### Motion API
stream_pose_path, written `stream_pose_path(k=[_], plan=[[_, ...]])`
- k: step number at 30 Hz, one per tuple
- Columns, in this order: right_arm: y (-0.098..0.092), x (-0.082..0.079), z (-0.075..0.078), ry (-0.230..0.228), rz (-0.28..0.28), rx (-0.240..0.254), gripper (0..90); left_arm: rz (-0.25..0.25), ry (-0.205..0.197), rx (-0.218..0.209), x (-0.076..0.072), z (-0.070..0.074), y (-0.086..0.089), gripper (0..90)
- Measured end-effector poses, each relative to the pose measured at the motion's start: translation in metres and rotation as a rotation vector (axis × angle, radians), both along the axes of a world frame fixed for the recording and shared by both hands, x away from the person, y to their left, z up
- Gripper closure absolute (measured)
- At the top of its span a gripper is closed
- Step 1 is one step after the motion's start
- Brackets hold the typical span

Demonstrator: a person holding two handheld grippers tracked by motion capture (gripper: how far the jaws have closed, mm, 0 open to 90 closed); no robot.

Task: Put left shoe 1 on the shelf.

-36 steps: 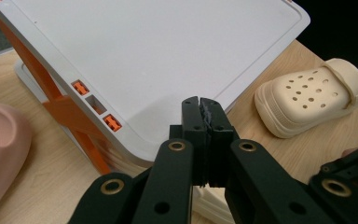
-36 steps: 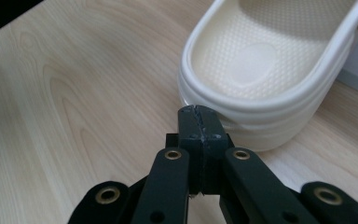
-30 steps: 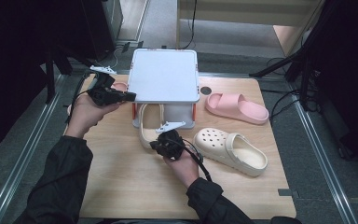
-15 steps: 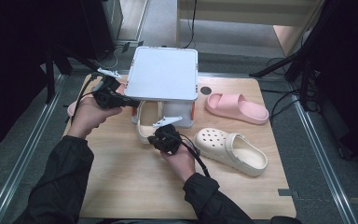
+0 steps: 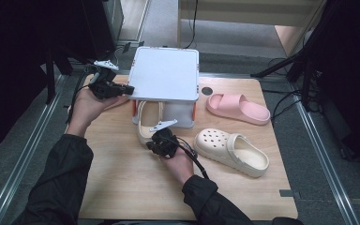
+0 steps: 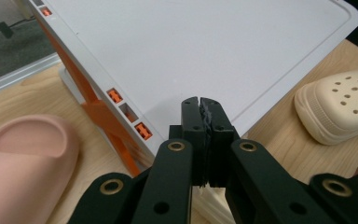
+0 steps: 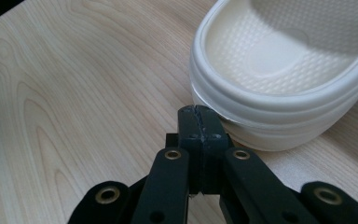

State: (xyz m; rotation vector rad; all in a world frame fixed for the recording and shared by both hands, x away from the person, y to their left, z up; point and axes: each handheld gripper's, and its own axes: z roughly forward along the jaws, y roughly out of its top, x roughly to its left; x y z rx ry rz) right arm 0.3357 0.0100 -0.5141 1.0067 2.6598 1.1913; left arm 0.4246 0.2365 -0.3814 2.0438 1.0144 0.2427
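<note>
Now the left gripper (image 5: 122,89) is near the far left corner of the wooden table (image 5: 122,197), and its black jaws are pressed together with nothing between them. Its tips sit against the left edge of the raised white lid (image 5: 165,74) of a storage box (image 5: 180,115), which stands at the middle of the far edge of the table. In the left gripper view the closed left gripper (image 6: 200,106) lies on the flat white lid (image 6: 205,51), close to its near corner, and orange clips (image 6: 115,95) show along the side of the lid. A pink slipper (image 6: 21,163) lies just beside the box on its left side. The right gripper (image 5: 155,140) is near the middle of the table, and its jaws are also pressed together and pinch nothing. In the right gripper view the closed right gripper (image 7: 198,116) touches the rounded heel rim of a cream slipper (image 7: 284,70) that lies on the wood. From above, this cream slipper (image 5: 146,123) lies partly under the open lid, at the front of the box. A cream clog (image 5: 232,150) with holes lies to the right of it, towards the near right part of the table, and a second pink slipper (image 5: 236,107) lies near the far right corner. A small round hole (image 5: 207,90) in the table is beside the box.
</note>
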Motion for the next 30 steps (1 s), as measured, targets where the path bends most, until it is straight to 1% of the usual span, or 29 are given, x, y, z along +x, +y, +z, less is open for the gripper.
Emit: stream_pose_path(k=[1,2,4,6,8,11,12,13,14,15,16,20,22,24,26,27,28,30], plan=[[0.001,0.0,0.0,0.002,-0.004,-0.004,90.0,0.0,0.0,0.0,0.0,0.0,0.0,89.5],[0.001,0.0,0.0,0.005,-0.002,-0.005,90.0,-0.007,0.0,-0.011,-0.001,-0.001,0.0,89.6],[0.001,0.001,0.0,0.0,-0.001,-0.002,90.0,0.001,0.004,-0.031,-0.002,-0.003,0.002,89.8],[0.001,0.003,0.001,-0.003,-0.012,-0.005,90.0,0.002,0.011,-0.049,-0.002,-0.004,0.003,89.8],[0.0,0.006,0.002,-0.001,-0.026,-0.011,90.0,-0.012,0.02,-0.064,-0.002,-0.004,0.004,89.8],[0.0,0.011,0.001,0.001,-0.032,-0.02,90.0,-0.017,0.02,-0.059,-0.003,-0.004,0.004,89.9],[-0.001,0.014,0.001,0.008,-0.032,-0.014,90.0,-0.02,0.023,-0.062,-0.003,-0.004,0.004,89.9],[-0.001,0.02,0.001,0.021,-0.047,-0.001,90.0,-0.023,0.027,-0.066,-0.003,-0.004,0.004,89.9],[0.0,0.023,0.001,0.022,-0.05,-0.004,90.0,-0.028,0.03,-0.068,-0.004,-0.004,0.003,89.9],[0.0,0.023,0.001,0.022,-0.05,-0.004,90.0,-0.028,0.03,-0.068,-0.004,-0.004,0.003,89.9],[0.001,0.028,0.001,0.018,-0.058,-0.006,90.0,-0.031,0.031,-0.068,-0.004,-0.004,0.003,89.9],[0.002,0.033,0.002,0.014,-0.064,-0.017,90.0,-0.044,0.037,-0.074,-0.005,-0.005,0.001,89.9],[0.003,0.036,0.001,0.011,-0.063,-0.006,90.0,-0.042,0.036,-0.073,-0.006,-0.005,0.001,89.9],[0.006,0.041,0.001,-0.001,-0.072,-0.011,90.0,-0.045,0.038,-0.076,-0.006,-0.005,0.001,89.9],[0.007,0.042,0.001,-0.003,-0.074,-0.004,90.0,-0.051,0.046,-0.085,-0.006,-0.005,0.001,89.8],[0.008,0.044,0.001,0.0,-0.082,-0.005,90.0,-0.05,0.046,-0.083,-0.007,-0.005,0.001,89.8],[0.009,0.047,0.001,0.008,-0.09,0.005,90.0,-0.047,0.047,-0.083,-0.007,-0.005,0.001,89.8],[0.01,0.049,0.0,0.002,-0.088,0.007,90.0,-0.046,0.049,-0.086,-0.006,-0.005,0.002,89.8]])
